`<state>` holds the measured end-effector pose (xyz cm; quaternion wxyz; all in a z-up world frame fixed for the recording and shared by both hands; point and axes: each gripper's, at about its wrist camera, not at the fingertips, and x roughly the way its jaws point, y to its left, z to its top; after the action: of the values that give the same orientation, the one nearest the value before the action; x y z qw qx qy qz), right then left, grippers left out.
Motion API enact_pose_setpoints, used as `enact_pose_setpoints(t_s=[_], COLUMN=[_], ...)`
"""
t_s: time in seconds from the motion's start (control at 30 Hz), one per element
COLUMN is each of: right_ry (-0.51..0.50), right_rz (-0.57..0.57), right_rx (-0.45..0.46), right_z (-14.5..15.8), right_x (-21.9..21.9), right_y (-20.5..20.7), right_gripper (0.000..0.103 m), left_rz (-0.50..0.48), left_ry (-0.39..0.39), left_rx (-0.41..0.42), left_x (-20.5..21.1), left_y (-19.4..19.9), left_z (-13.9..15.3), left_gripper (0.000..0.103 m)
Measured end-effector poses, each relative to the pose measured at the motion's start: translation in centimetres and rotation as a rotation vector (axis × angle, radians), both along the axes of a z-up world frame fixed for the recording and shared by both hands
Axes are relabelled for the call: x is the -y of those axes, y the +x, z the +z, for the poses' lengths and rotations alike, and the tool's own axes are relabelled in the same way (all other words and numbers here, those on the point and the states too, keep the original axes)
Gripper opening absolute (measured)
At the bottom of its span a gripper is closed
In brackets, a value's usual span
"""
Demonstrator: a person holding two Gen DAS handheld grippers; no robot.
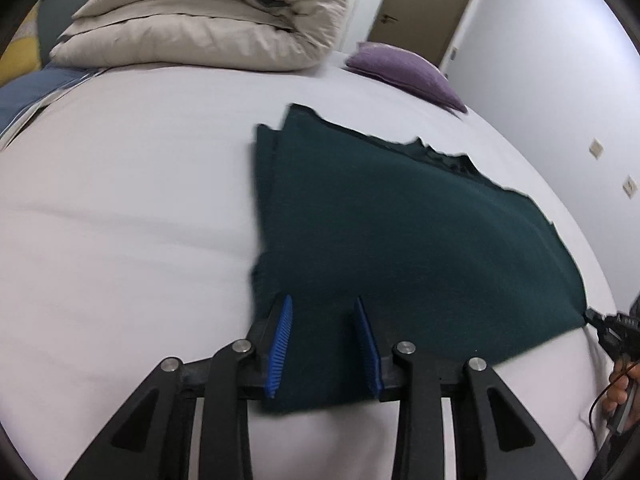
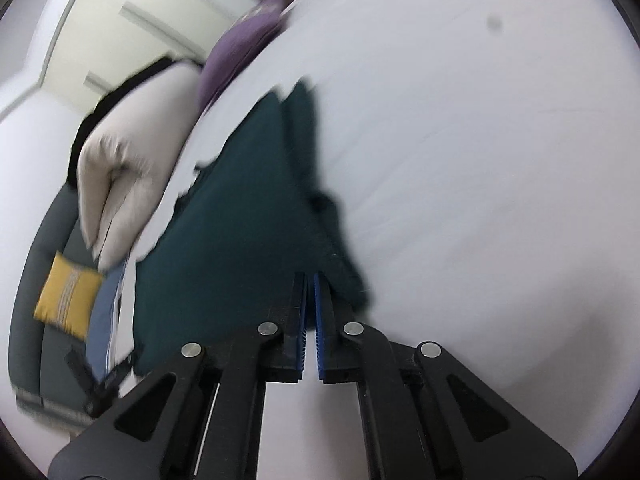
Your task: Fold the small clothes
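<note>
A dark teal garment (image 1: 400,232) lies partly folded on the white bed sheet (image 1: 120,220). My left gripper (image 1: 322,304) is open, its blue-padded fingers astride the garment's near edge. The right gripper's tip (image 1: 596,320) shows at the garment's right corner in the left wrist view. In the right wrist view, my right gripper (image 2: 310,280) is shut on the garment's corner (image 2: 240,220), which stretches away from it. The left gripper (image 2: 100,376) shows blurred at the lower left.
A rolled beige duvet (image 1: 208,20) lies at the head of the bed and shows in the right wrist view (image 2: 120,168). A purple cushion (image 1: 404,70) sits at the far right edge. A yellow cushion (image 2: 68,300) lies on a grey seat. A door (image 1: 424,4) stands behind.
</note>
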<state>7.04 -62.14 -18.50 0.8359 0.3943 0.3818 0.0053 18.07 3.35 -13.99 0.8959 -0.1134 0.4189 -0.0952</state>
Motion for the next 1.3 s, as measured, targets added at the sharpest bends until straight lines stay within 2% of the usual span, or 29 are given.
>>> enact_pose_setpoints(t_s=[0.07,0.13,0.23,0.3,0.37,0.47,0.6,0.8,0.9,1.0,1.03,1.1,1.17,1.23,1.3], right_ry=[0.003,0.026,0.143,0.179,0.206,0.208,0.315,0.406,0.367,0.295,0.260,0.210,0.144,0.102,0.103], right_rz=[-0.028,0.003,0.168,0.313,0.421,0.428,0.333,0.076,-0.026,-0.128,-0.150,-0.153,-0.137,-0.116,-0.102], right_rx=[0.019,0.051,0.081,0.074,0.054,-0.004,0.042,0.118,0.144,0.137,0.137,0.134,0.117,0.107,0.094], right_z=[1.1,2.4,3.1,3.1,2.2,0.0,-1.6,-3.1,-2.6,-1.5,-1.0,0.1,1.1,1.9,2.0], right_x=[0.2,-0.7,-5.8,-10.7,-15.3,-17.6,-13.7,-2.0,2.8,6.2,7.1,8.5,8.5,8.2,7.4], right_y=[-0.9,-0.8,1.7,4.2,6.2,8.0,6.8,3.2,0.7,-2.2,-3.0,-4.3,-4.3,-3.7,-2.8], right_gripper=[0.010,0.014,0.024,0.026,0.034,0.034,0.034,0.033,0.034,0.044,0.044,0.044,0.044,0.044,0.048], left_rz=[0.020,0.001,-0.067,-0.082,-0.067,-0.028,-0.019,-0.011,-0.001,0.036,0.060,0.126,0.158,0.158,0.142], left_ry=[-0.013,-0.018,-0.037,-0.032,-0.005,-0.022,-0.050,-0.050,-0.031,-0.001,-0.006,-0.036,-0.074,-0.090,-0.076], left_rx=[0.000,0.012,0.039,0.037,0.015,-0.017,-0.007,-0.004,-0.003,0.035,0.052,0.073,0.059,0.053,0.056], left_x=[-0.2,0.9,4.3,5.8,6.4,4.9,2.2,1.7,2.0,1.7,1.2,-0.3,-1.5,-1.9,-1.5], left_y=[-0.6,-1.0,-0.7,0.0,1.0,1.5,1.0,0.7,0.4,-0.1,-0.4,-1.0,-1.3,-1.5,-1.4], left_z=[0.6,1.4,2.5,2.5,1.7,0.4,-0.1,0.2,0.6,1.7,2.1,2.6,2.6,2.6,3.0], left_gripper=[0.036,0.045,0.051,0.056,0.056,0.056,0.055,0.055,0.056,0.061,0.063,0.066,0.066,0.066,0.066])
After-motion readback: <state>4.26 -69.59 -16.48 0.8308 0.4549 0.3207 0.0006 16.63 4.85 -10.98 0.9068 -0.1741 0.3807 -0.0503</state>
